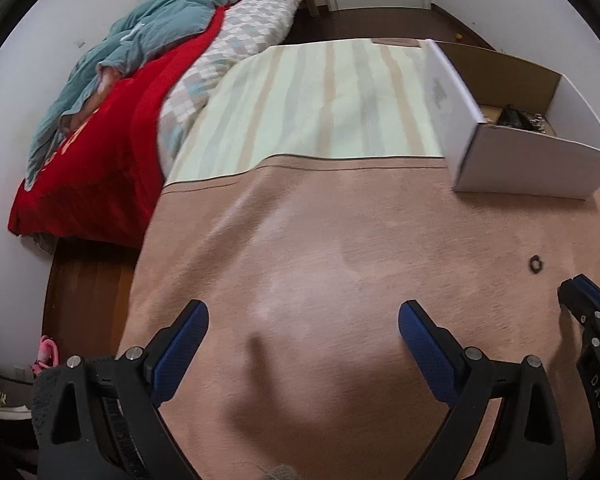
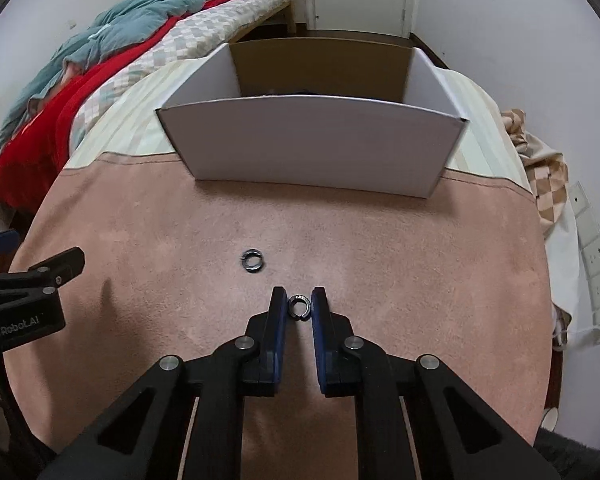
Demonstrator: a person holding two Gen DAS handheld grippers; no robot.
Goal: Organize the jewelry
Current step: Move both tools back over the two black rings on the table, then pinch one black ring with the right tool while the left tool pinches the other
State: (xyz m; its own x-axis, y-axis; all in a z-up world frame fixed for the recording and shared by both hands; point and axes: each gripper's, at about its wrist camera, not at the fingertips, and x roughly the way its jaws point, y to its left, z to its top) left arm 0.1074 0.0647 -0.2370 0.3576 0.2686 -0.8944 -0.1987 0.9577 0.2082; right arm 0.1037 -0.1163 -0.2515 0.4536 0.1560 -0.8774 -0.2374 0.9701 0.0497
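In the right wrist view my right gripper (image 2: pixel 299 300) is shut on a small dark ring (image 2: pixel 299 306), pinched between its blue fingertips just above the pink cloth (image 2: pixel 380 260). A second dark ring (image 2: pixel 251 260) lies on the cloth ahead and to the left; it also shows in the left wrist view (image 1: pixel 535 264). A white cardboard box (image 2: pixel 312 148) stands open beyond them, with dark items inside (image 1: pixel 514 117). My left gripper (image 1: pixel 303 320) is wide open and empty over the cloth. The right gripper (image 1: pixel 588 312) shows at the right edge of the left view.
A striped pale cloth (image 1: pixel 320 100) covers the far part of the surface. A bed with red and teal bedding (image 1: pixel 120 92) lies to the left. A checked cloth (image 2: pixel 540 172) and a power strip (image 2: pixel 592 252) hang at the right edge. Shoes (image 1: pixel 4 392) sit on the floor.
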